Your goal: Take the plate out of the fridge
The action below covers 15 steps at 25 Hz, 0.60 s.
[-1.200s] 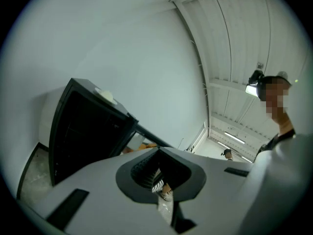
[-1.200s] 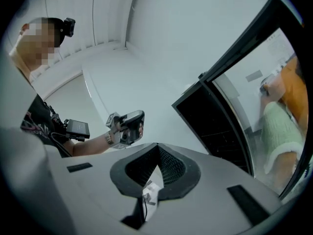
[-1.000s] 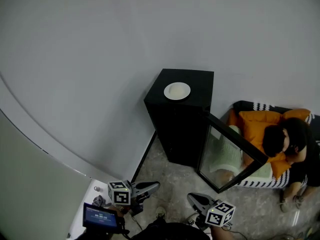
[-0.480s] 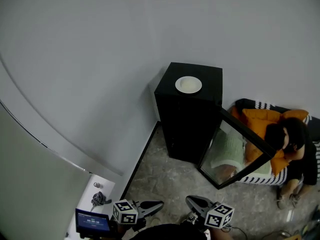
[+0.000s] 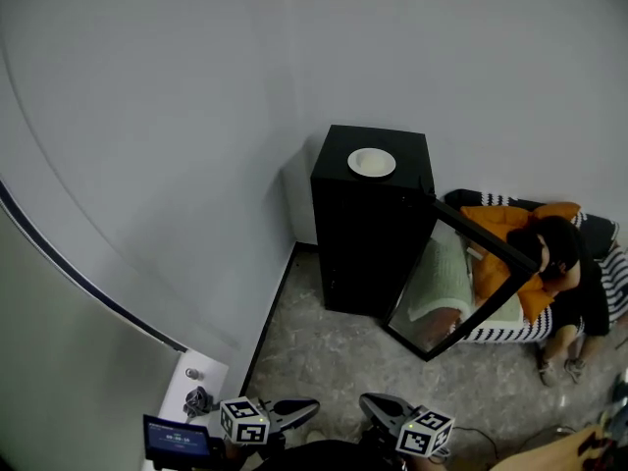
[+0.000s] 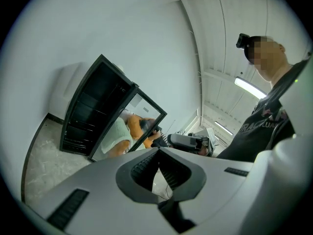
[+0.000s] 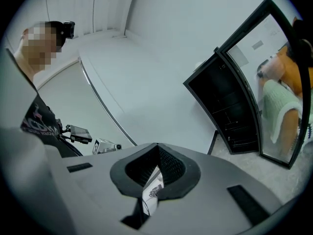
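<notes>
My left hand-held gripper is closed with nothing between its jaws. My right hand-held gripper is closed and empty too. Both are low in front of me, side by side, well apart from the black fridge. The white plate lies on top of the fridge, not inside it. The fridge's glass door is swung open to the right. Beyond the door a person sits on a striped couch. The fridge stands on a speckled floor against a pale wall.
</notes>
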Available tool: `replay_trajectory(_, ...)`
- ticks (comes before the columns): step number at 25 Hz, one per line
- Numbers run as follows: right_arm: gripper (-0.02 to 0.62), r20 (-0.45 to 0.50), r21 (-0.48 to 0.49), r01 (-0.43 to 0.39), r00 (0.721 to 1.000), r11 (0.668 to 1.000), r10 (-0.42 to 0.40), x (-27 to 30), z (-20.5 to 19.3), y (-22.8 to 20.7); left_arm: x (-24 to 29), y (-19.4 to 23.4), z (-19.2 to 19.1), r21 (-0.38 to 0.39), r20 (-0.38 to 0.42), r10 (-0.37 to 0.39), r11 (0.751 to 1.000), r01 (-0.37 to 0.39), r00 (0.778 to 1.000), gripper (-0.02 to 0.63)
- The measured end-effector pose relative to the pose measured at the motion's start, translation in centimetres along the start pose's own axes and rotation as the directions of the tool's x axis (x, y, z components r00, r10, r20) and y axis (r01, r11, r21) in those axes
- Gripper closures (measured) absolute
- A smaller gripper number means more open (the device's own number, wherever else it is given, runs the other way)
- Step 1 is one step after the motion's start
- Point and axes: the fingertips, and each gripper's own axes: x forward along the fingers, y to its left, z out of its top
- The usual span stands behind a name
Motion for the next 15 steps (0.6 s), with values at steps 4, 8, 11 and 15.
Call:
replay_trajectory(4, 0.598, 0.012, -0.010, 0.031, 0.999, 0.999, -0.030, 0.6, -1.5, 1.4, -1.8, 0.2, -0.2, 0.013, 0.016, -0.018, 1.000, 0.018, 1.000, 0.601)
replay_trajectory(8, 0.598, 0.018, -0.033, 0.051, 0.999, 0.998, -0.051, 0.5, -2.4, 2.7, -2.7, -0.1, -0.6, 0.014, 0.019, -0.039, 0.999, 0.038, 0.999, 0.601)
replay_trajectory(11, 0.598, 0.033, -0.039, 0.066, 0.997, 0.997, -0.064, 0.4, -3.1, 3.3, -3.2, -0.7, -1.1, 0.026, 0.025, -0.065, 0.998, 0.064, 0.998, 0.601)
replay_trajectory(15, 0.598, 0.032, -0.053, 0.064, 0.998, 0.997, -0.063, 0.5, -4.0, 4.1, -4.0, -1.2, -1.6, 0.033, 0.035, -0.070, 0.997, 0.069, 0.997, 0.601)
